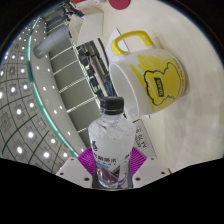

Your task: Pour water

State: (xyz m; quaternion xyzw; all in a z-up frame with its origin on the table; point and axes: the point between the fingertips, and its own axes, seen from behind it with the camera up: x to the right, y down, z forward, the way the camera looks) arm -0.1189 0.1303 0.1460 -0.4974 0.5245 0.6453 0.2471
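The gripper (112, 168) holds a clear plastic water bottle (111, 140) between its two fingers; the purple pads (89, 160) press against the bottle's sides at label height, so the fingers are closed onto it with no gap showing on either side. The bottle has a black cap (113, 104) and a pale label with purple print, and it stands roughly along the line of the fingers, its cap pointing away from the camera.

Just beyond the cap is a large white mug (145, 72) with a yellow rim, a yellow handle and a yellow cartoon figure on its side. The mug appears tilted in this view, its mouth turned towards the upper side and its base close to the bottle's shoulder; whether the two touch cannot be told.

The mug rests on a white bench (185, 25) that runs away behind it, with a dark red shape at its far edge. To the left of the bottle, a grey shelf-like unit (75, 70) with stepped ledges stands. Further left is a patterned floor (25, 100) of dark tiles with bright spots, crossed by a thin green curved line.
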